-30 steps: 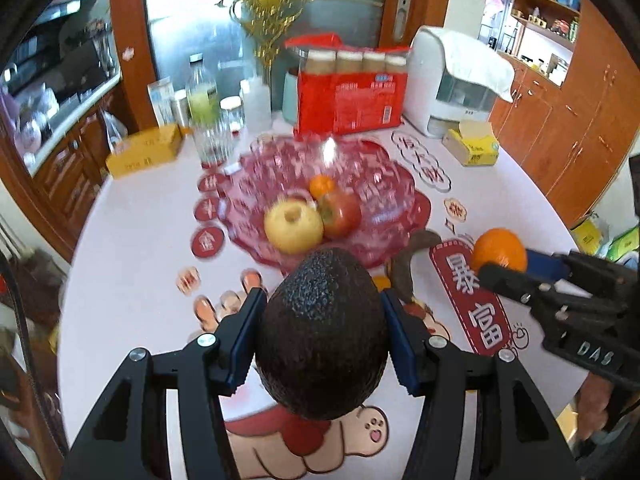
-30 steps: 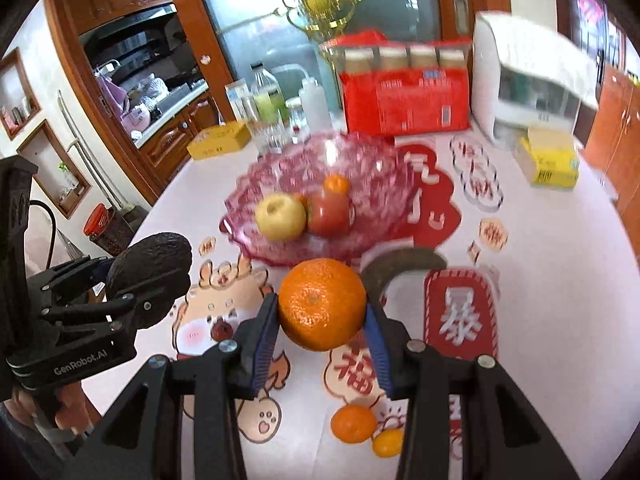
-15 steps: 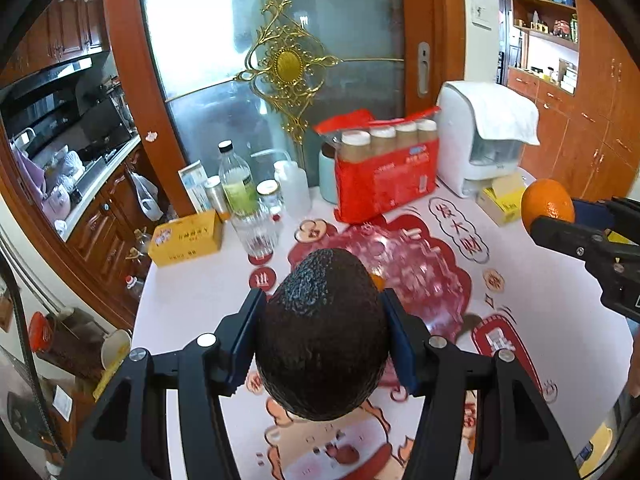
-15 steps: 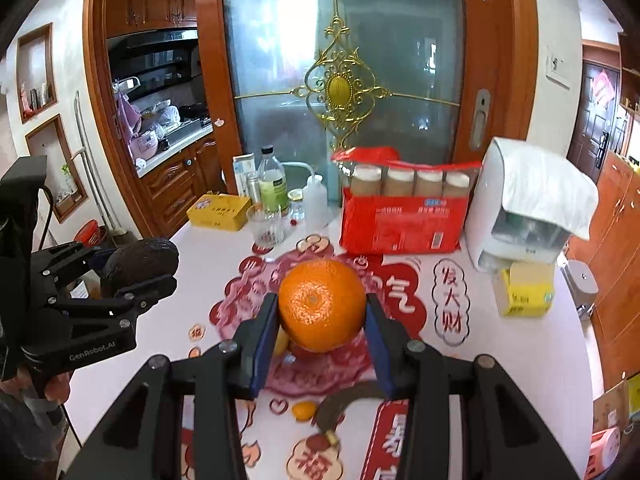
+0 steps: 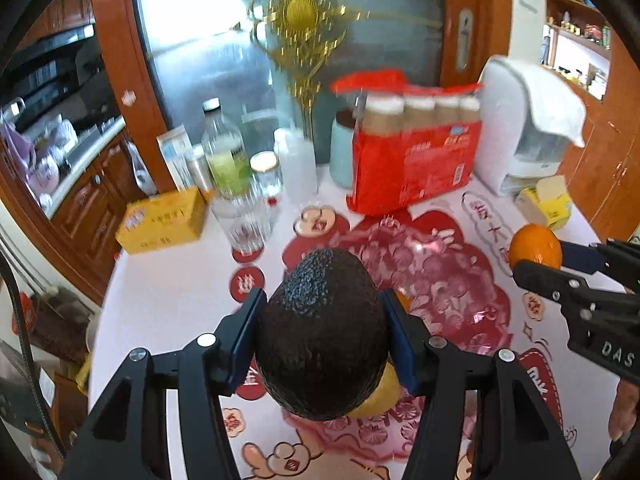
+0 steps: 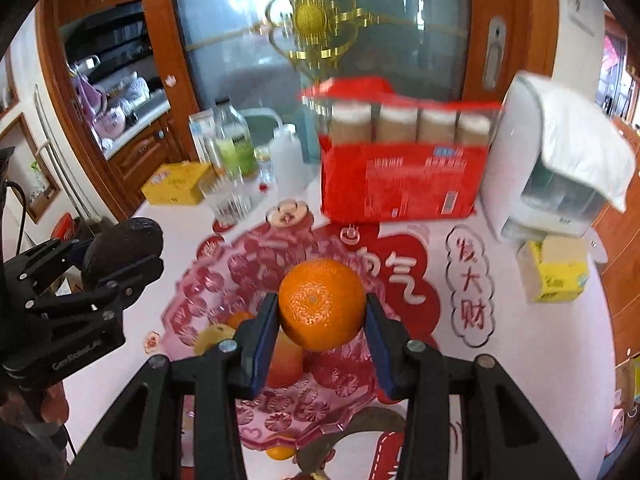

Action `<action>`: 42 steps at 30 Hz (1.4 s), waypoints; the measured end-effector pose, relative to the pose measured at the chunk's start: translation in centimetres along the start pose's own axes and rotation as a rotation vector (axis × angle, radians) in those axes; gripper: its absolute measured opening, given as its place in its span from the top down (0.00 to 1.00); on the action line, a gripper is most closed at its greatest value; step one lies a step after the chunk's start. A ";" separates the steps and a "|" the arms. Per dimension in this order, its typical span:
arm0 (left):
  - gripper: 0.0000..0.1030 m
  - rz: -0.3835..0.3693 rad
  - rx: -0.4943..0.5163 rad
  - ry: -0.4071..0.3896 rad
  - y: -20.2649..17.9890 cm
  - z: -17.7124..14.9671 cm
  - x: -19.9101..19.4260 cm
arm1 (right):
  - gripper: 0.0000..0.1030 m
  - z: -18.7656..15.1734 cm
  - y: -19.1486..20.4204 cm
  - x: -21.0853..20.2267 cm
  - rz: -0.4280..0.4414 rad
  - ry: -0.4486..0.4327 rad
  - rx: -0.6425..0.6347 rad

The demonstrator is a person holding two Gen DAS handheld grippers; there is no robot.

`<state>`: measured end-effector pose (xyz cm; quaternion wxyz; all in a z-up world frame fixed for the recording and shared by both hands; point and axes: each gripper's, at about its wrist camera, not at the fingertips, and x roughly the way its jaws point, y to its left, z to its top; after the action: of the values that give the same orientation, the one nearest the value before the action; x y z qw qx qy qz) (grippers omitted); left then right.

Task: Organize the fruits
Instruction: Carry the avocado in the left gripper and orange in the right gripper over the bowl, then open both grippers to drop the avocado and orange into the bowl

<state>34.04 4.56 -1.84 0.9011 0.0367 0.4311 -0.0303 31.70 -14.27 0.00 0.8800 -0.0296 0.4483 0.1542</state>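
— What is the left wrist view showing?
— My left gripper (image 5: 322, 334) is pinching a dark avocado (image 5: 322, 336) above the pink glass bowl (image 5: 452, 280).

— And the right wrist view?
— My right gripper (image 6: 322, 320) is clamping an orange (image 6: 322, 304) over that bowl's near fruit.

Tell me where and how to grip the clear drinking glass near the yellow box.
Probably grip the drinking glass across its ribbed side wall near the middle, coming from the open table side in front. It stands upright; the bottles crowd close behind it and the yellow box sits to its left, so a rear approach looks blocked.
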 end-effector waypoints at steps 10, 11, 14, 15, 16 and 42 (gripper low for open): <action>0.46 0.010 -0.004 0.105 -0.5 -1.8 7.7 | 0.59 -2.7 -0.6 7.5 0.021 0.130 -0.009; 0.46 0.010 -0.001 0.109 -0.6 -1.8 8.0 | 0.59 -2.9 -0.5 8.2 0.024 0.138 -0.013; 0.46 0.008 0.003 0.121 -0.9 -2.1 9.1 | 0.59 -3.2 -0.5 9.6 0.024 0.157 -0.013; 0.46 0.007 0.005 0.126 -1.0 -2.2 9.4 | 0.59 -3.3 -0.5 10.0 0.026 0.165 -0.009; 0.46 0.006 0.006 0.132 -1.1 -2.4 9.8 | 0.59 -3.4 -0.6 10.5 0.028 0.174 -0.004; 0.13 0.055 0.046 0.109 -2.6 -2.6 10.7 | 0.56 -4.5 -1.3 12.9 0.055 0.208 0.049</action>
<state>38.47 1.94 -11.95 0.8757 0.0706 0.4774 -0.0135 35.73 -13.17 -13.08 0.8246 -0.0115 0.5415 0.1632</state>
